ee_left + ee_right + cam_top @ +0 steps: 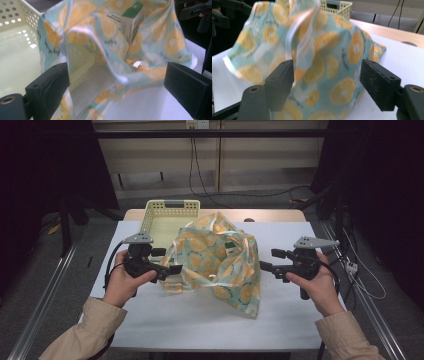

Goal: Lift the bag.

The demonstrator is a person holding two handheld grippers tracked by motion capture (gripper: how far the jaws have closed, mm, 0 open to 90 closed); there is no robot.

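Observation:
A pale teal plastic bag (220,265) printed with orange slices slumps on the middle of the white table (200,320). Inside it a small box (131,21) with a green top stands on end. My left gripper (167,261) is at the bag's left edge. Its jaws stand wide apart, and between them lie the bag's open mouth (100,65) and a white handle strip, with neither pad pressing. My right gripper (271,260) is at the bag's right side, open as well. The bag's wall (329,75) and a blurred white handle (299,27) sit between its jaws.
A pale yellow perforated basket (170,212) stands behind the bag at the back left of the table, and the bag leans on its front rim. A wooden tabletop edge (270,215) runs along the back. Cables hang on the floor beyond it.

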